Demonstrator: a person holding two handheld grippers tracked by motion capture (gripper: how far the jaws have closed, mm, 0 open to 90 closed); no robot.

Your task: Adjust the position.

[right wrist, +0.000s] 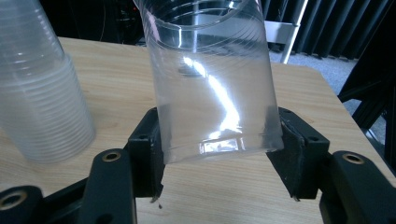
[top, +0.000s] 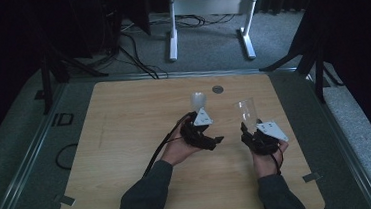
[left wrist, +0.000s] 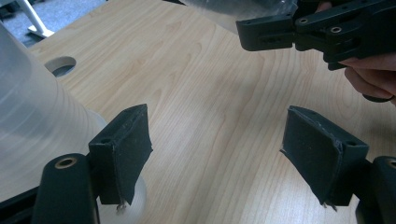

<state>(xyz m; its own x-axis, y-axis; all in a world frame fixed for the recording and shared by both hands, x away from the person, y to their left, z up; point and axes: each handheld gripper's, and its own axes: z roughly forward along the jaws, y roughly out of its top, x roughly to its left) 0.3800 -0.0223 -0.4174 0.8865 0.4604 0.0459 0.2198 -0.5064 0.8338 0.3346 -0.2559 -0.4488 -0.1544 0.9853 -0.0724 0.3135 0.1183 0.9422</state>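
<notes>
The right gripper [right wrist: 217,154] clamps a clear plastic cup [right wrist: 210,79] by its base, jaws pressed against both sides, the cup raised mouth-up above the wooden counter [top: 126,139]. In the high view this cup [top: 245,111] tilts slightly toward the left gripper [top: 201,129]. The left gripper [left wrist: 215,154] stands wide, its jaws well apart with bare counter between them. A stack of frosted plastic cups [left wrist: 32,116] stands on the counter just beside its left jaw, touching the pad or nearly so. In the right gripper view the stack [right wrist: 39,93] sits left of the held cup.
</notes>
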